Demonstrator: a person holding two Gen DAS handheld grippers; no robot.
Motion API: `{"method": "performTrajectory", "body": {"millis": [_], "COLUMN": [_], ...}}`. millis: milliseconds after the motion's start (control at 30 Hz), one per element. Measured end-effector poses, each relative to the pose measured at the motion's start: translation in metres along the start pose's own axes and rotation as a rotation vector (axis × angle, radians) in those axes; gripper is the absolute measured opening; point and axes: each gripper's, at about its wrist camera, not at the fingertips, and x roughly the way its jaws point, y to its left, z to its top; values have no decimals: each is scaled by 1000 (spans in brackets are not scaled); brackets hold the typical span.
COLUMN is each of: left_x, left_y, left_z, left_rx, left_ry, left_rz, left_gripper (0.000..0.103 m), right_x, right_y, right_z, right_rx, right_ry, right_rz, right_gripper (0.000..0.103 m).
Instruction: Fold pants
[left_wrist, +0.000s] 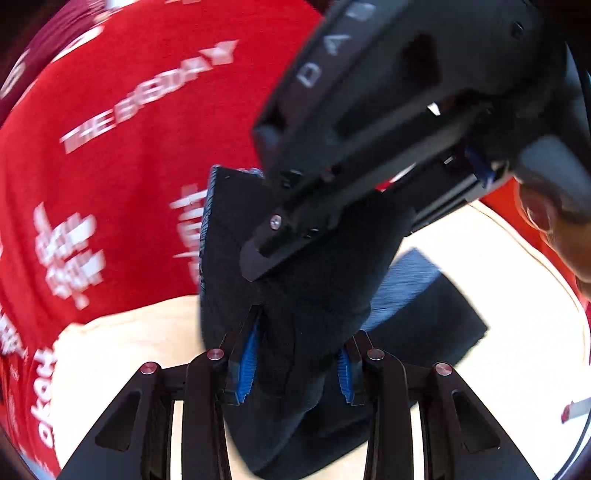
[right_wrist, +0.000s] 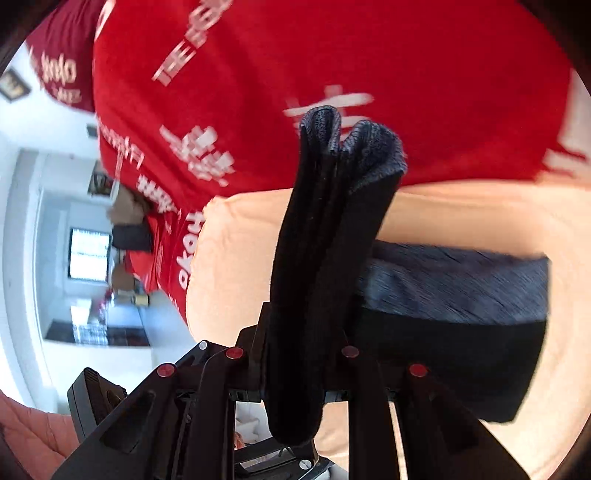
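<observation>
The dark navy pants (left_wrist: 295, 280) are bunched into a thick fold. My left gripper (left_wrist: 295, 369) is shut on this fold, its blue-padded fingers (left_wrist: 247, 365) pressed on both sides. The right gripper body (left_wrist: 369, 122) crosses the upper right of the left wrist view, close above the fabric. In the right wrist view my right gripper (right_wrist: 299, 354) is shut on the same pants (right_wrist: 325, 236), whose folded edge sticks up past the fingers. The rest of the pants (right_wrist: 454, 317) lies flat on the light wooden table (right_wrist: 236, 243).
A person in a red T-shirt with white lettering (left_wrist: 110, 147) stands right behind the table edge, also in the right wrist view (right_wrist: 332, 55). A hand (left_wrist: 546, 221) holds the right gripper. A room with a bright window (right_wrist: 88, 254) shows at the left.
</observation>
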Motion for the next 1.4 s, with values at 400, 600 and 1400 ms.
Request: {"method": "performTrajectory", "body": {"millis": [400, 600, 1400], "left_x": [72, 70, 73], "left_y": [-143, -148, 22], "left_z": [-30, -34, -81], "left_rx": [229, 270, -67], "left_ry": [146, 162, 382], "left_rz": [-55, -21, 91], "left_gripper": [36, 54, 83], "right_x": [-9, -13, -29], "right_y": [-163, -173, -135], "right_z": [-70, -76, -136], "right_rx": [253, 249, 241], "right_ry": [-51, -54, -106], "right_rz": [10, 4, -722], "right_gripper": [24, 28, 86]}}
